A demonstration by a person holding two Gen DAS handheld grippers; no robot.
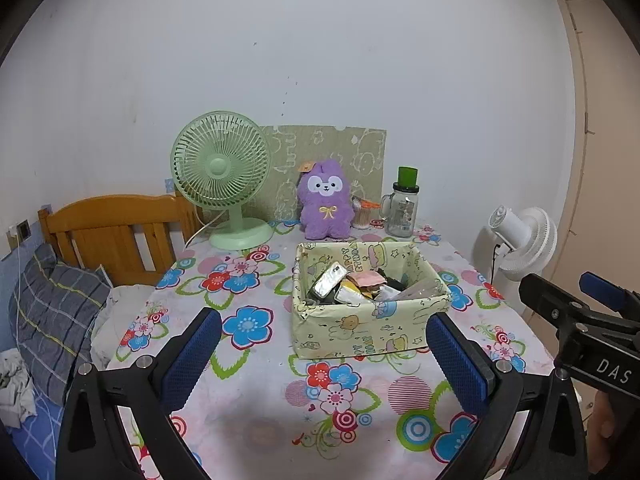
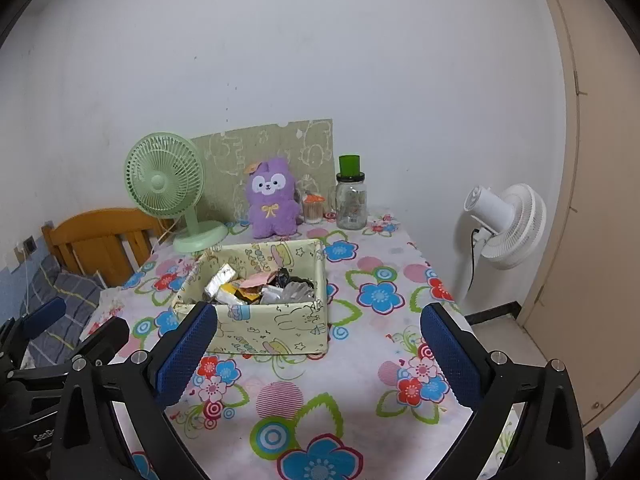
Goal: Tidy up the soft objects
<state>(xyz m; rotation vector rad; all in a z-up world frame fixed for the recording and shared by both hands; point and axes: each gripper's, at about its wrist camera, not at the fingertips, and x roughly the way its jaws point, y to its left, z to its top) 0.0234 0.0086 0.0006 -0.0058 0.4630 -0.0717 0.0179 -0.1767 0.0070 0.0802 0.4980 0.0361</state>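
A purple plush toy [image 1: 325, 202] sits upright at the back of the table against a green patterned board; it also shows in the right wrist view [image 2: 273, 200]. A pale yellow fabric box [image 1: 370, 300] holding several wrappers stands mid-table, also in the right wrist view [image 2: 260, 300]. My left gripper [image 1: 324, 356] is open and empty, above the table in front of the box. My right gripper [image 2: 320, 350] is open and empty, also in front of the box. The right gripper shows at the right edge of the left wrist view [image 1: 592, 320].
A green desk fan [image 1: 222, 180] stands back left, a glass jar with green lid [image 1: 402, 208] and a cotton-swab cup [image 1: 362, 214] back right. A white floor fan [image 2: 504, 226] stands right of the flowered table [image 1: 260, 380]. A bed with wooden headboard [image 1: 112, 232] lies left.
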